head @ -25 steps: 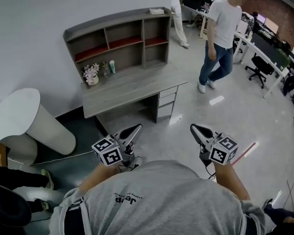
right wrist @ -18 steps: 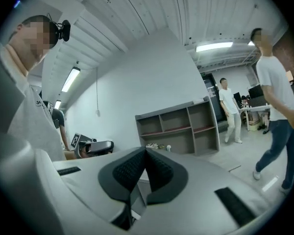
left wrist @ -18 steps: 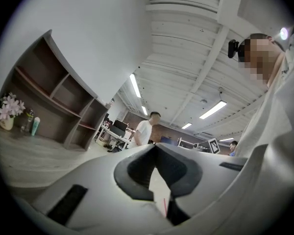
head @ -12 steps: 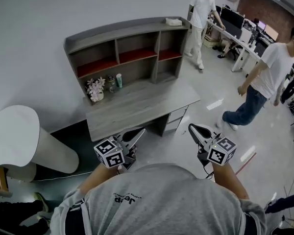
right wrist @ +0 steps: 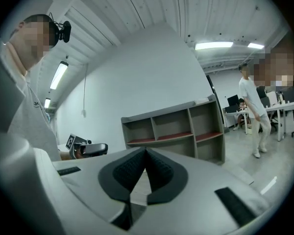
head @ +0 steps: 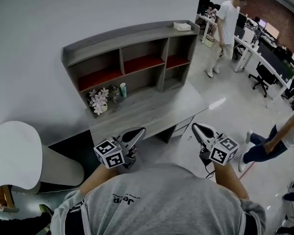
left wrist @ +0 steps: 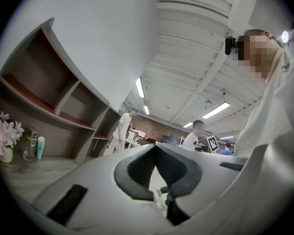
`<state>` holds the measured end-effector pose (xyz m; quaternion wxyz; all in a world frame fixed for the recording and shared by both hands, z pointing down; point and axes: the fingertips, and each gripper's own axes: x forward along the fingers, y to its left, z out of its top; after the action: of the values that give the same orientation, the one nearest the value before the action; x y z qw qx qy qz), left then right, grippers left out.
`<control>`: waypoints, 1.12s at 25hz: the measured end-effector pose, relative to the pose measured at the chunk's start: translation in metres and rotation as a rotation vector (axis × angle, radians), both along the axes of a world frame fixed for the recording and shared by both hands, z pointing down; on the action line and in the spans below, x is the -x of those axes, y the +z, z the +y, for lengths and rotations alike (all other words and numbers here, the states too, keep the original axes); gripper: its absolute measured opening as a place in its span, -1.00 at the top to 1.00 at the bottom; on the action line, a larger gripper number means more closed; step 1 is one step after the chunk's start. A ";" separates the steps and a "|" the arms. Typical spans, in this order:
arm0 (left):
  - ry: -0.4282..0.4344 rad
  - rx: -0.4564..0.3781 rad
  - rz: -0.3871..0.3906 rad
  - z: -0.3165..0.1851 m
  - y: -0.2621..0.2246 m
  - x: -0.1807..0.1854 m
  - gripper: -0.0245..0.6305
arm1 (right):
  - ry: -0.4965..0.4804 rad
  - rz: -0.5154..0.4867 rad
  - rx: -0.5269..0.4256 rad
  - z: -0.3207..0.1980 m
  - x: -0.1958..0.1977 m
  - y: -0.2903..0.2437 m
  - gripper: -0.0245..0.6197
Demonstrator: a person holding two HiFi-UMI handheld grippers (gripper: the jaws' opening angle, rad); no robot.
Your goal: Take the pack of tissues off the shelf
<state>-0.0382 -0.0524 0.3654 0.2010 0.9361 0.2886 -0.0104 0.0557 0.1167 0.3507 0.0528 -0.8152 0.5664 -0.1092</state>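
Observation:
The pack of tissues [head: 182, 26], small and white, lies on top of the grey shelf unit [head: 127, 38] at its right end. That unit stands on a grey desk [head: 152, 109]. My left gripper [head: 141, 130] is held in front of my chest, shut and empty, its tips just over the desk's near edge in the head view. To its right my right gripper [head: 194, 126] is also shut with nothing in it. In the left gripper view the jaws [left wrist: 155, 146] meet, with the shelf [left wrist: 63, 111] at left. The right gripper view shows closed jaws [right wrist: 146, 150] and the shelf [right wrist: 174, 126] ahead.
On the desk under the shelf stand a flower pot [head: 98, 101], a jar [head: 115, 93] and a green-white bottle [head: 123, 89]. A white rounded seat [head: 19, 151] is at left. One person [head: 225, 33] walks beyond the desk, another [head: 279, 141] at right. An office chair [head: 262, 75] stands further off.
The desk and shelf have come nearer and lower in the head view. Both grippers stay shut in front of my chest. The people behind have shifted places.

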 end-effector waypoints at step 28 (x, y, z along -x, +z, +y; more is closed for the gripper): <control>-0.234 -0.070 0.055 0.017 -0.023 -0.321 0.87 | -0.204 -0.023 -0.035 0.001 -0.349 0.026 0.89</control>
<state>0.2828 -0.0354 0.3423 0.1579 0.9691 0.1829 -0.0493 0.4045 0.1181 0.3762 0.0618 -0.7509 0.6476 -0.1134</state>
